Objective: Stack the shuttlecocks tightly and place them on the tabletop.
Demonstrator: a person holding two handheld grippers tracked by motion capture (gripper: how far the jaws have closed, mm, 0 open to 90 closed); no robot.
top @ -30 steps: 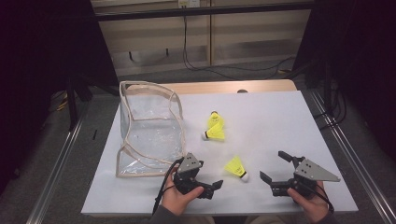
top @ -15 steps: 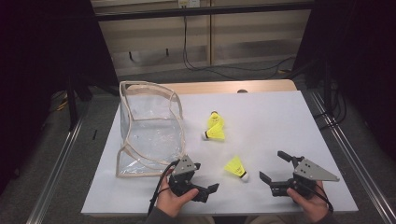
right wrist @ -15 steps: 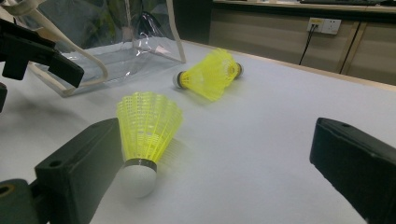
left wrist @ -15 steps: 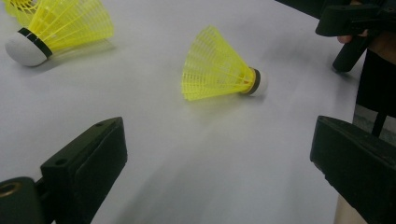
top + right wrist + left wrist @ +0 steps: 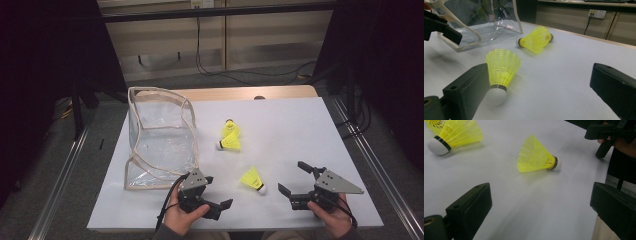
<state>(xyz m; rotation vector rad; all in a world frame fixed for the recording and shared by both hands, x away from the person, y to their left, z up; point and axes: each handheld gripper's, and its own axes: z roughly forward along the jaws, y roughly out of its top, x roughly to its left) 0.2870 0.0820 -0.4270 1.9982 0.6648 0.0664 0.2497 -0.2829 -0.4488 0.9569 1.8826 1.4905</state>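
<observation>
Black jaws on the left hand-held gripper (image 5: 216, 200) stand wide apart and hold nothing. The right hand-held gripper (image 5: 296, 180) is also spread wide and empty. Between them, on the white surface (image 5: 300, 130), lies the near shuttlecock (image 5: 252, 179) on its side, with its white tip toward the right gripper. It looks very light, so a bump from a jaw could make it roll or slide away, and a hard squeeze could crush its yellow skirt. The right gripper view shows the shuttlecock just beside that gripper's left jaw, which the high view does not make plain. The high view shows the clear bag (image 5: 160, 140) standing open and two more shuttlecocks (image 5: 231, 137) well apart.
</observation>
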